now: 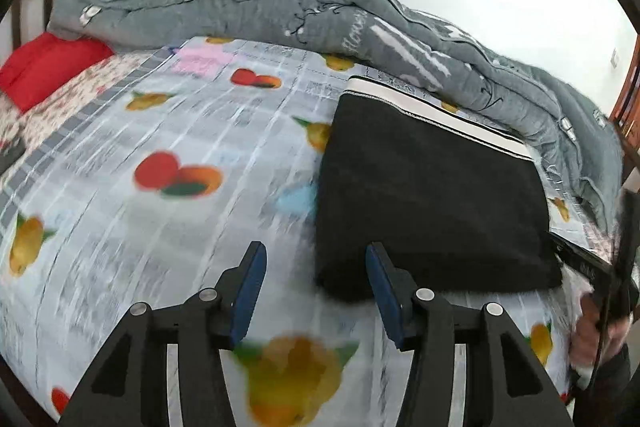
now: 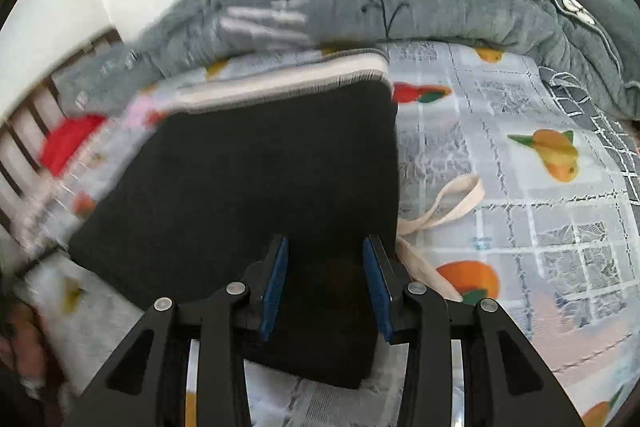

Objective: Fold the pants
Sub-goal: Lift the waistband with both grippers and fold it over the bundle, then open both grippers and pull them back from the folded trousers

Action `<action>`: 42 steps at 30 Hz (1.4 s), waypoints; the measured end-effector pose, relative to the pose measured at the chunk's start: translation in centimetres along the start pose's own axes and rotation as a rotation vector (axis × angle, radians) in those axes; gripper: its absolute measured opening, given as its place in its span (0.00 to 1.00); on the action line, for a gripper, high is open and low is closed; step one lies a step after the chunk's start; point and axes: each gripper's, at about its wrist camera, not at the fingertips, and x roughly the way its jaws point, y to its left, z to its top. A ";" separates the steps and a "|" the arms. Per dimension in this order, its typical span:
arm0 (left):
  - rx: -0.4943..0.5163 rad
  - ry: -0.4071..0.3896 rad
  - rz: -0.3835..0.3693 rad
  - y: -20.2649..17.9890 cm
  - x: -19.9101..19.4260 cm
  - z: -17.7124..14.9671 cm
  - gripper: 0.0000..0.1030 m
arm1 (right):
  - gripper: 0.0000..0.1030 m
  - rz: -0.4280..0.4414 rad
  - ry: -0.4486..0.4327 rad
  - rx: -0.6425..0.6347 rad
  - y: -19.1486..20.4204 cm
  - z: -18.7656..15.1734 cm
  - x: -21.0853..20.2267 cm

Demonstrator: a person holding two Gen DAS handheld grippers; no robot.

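While both grippers hang over the bed, the pants (image 1: pixel 432 195) lie as a folded black block on the fruit-print sheet (image 1: pixel 160 147), white waistband (image 1: pixel 436 115) at the far edge.

Left view, left to right: red pillow (image 1: pixel 48 67) far left of the fingers; bare sheet straight ahead; left gripper (image 1: pixel 316 287) with blue pads parted at a middling gap, nothing between them, only sheet below. Pants sit ahead and to the right of the fingers, near left corner just off the right pad. Grey quilt (image 1: pixel 320 11) heaped beyond.

Right view, left to right: pants fill the space ahead and left of the fingers; right gripper (image 2: pixel 325 285) sits over the near right corner, pads parted at a narrowish gap, black cloth showing between them. Pads seem not to press on the cloth. A cream drawstring (image 2: pixel 448 207) trails out just right of the fingers.

Judgement: block's long axis runs away from the fingers, hem side near, waistband far. Right hand is nearer, already over the cloth; left stands off to the side. Folding looks nearly done.
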 end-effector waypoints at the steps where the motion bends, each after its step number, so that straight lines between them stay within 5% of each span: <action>1: 0.006 0.003 0.007 -0.4 0.7 0.5 0.48 | 0.38 -0.013 -0.024 -0.015 0.3 -0.2 -0.1; 8: 0.020 0.114 -0.116 -1.3 6.5 1.8 0.49 | 0.38 0.067 0.021 0.106 -1.9 0.9 0.2; 15: -0.045 0.168 -0.269 -0.8 9.2 3.7 0.48 | 0.38 0.030 0.021 0.135 -2.2 1.9 1.7; 22: 0.017 0.168 -0.186 -3.4 10.9 5.0 0.48 | 0.39 -0.009 0.040 0.145 -2.8 3.8 3.2; 31: 0.090 0.145 -0.149 -2.4 5.5 0.1 0.49 | 0.43 -0.087 0.072 0.039 -1.8 -0.6 0.8; 39: 0.053 0.258 0.017 -4.2 3.4 -1.6 0.45 | 0.41 -0.084 0.101 0.038 -1.8 -2.5 -1.8; 42: 0.093 0.238 0.050 -6.2 1.2 -2.2 0.42 | 0.41 -0.113 0.082 0.044 -1.6 -3.1 -4.3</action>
